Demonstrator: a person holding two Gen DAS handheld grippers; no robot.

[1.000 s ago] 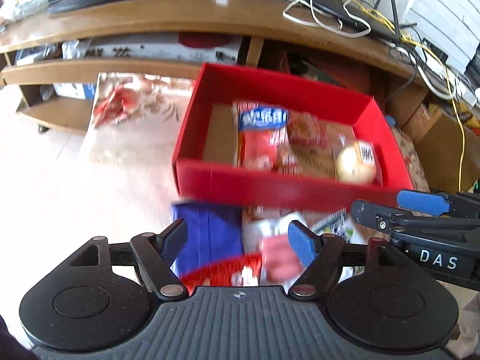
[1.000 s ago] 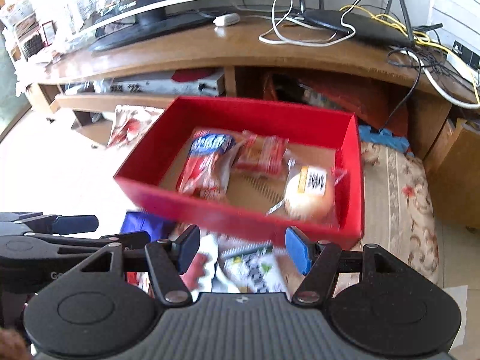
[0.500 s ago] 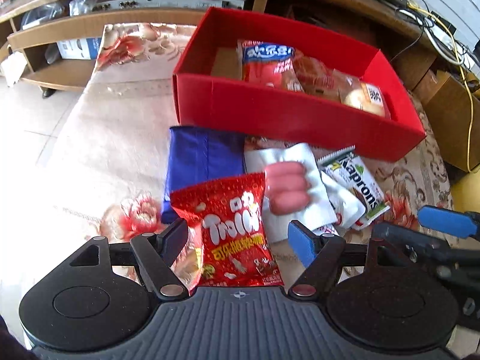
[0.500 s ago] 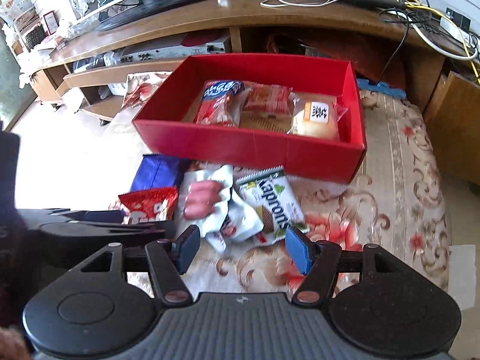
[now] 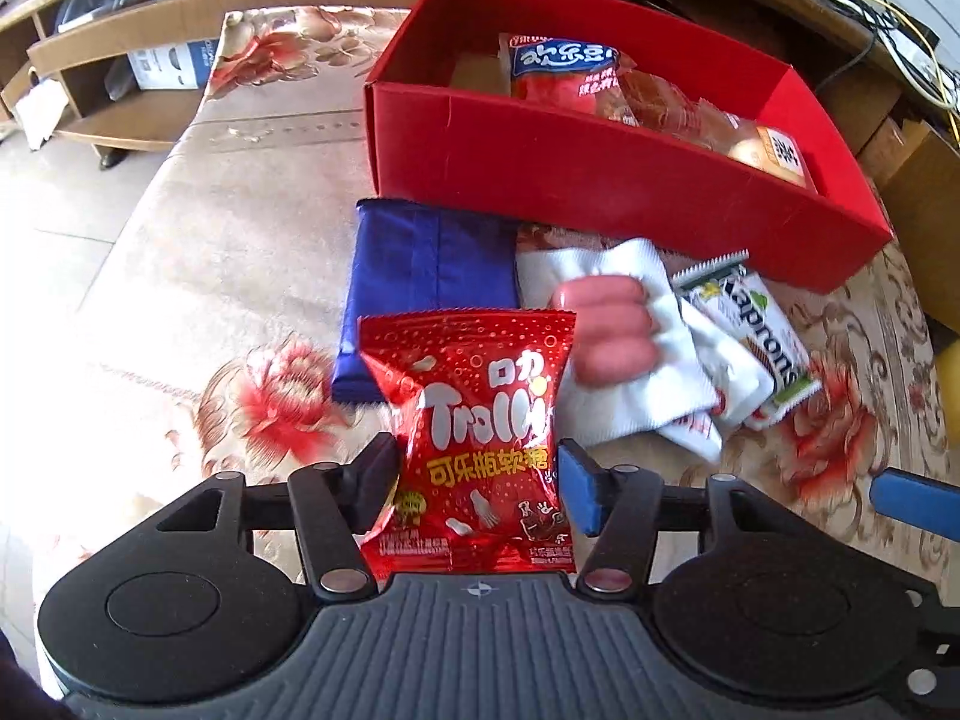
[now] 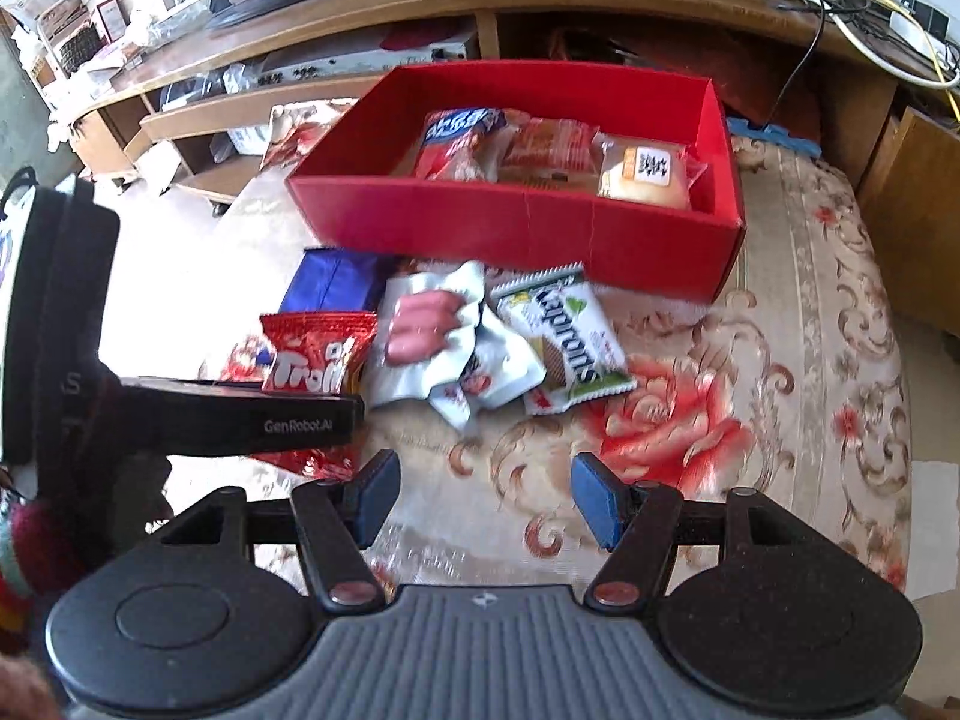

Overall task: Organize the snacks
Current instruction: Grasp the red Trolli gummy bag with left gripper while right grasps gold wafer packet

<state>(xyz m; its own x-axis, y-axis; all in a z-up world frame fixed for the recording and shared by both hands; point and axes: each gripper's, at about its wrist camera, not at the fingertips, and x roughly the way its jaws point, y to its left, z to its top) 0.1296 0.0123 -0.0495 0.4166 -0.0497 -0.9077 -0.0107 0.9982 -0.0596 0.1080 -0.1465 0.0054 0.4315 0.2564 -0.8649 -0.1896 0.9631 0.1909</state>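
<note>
A red Trolli gummy bag (image 5: pixel 480 438) lies on the floral cloth between the fingers of my left gripper (image 5: pixel 480 480), which stands open around it. It also shows in the right wrist view (image 6: pixel 312 360), partly behind the left gripper's finger. Beyond it lie a blue packet (image 5: pixel 426 276), a white sausage pack (image 5: pixel 618 342) and a Kaprons wafer pack (image 5: pixel 756 336). A red box (image 5: pixel 600 168) behind them holds several snacks. My right gripper (image 6: pixel 483 495) is open and empty above the cloth, short of the wafer pack (image 6: pixel 564 336).
A wooden TV stand (image 6: pixel 420 6) with cables, a monitor base and shelves runs behind the red box (image 6: pixel 522 222). A cardboard box (image 5: pixel 924 180) stands at the right. The cloth's left edge (image 5: pixel 180 192) drops to a pale tiled floor.
Both grippers have come down and tilted toward the cloth. The Trolli bag has come between my left gripper's fingers. The red box now sits farther up in both views.
</note>
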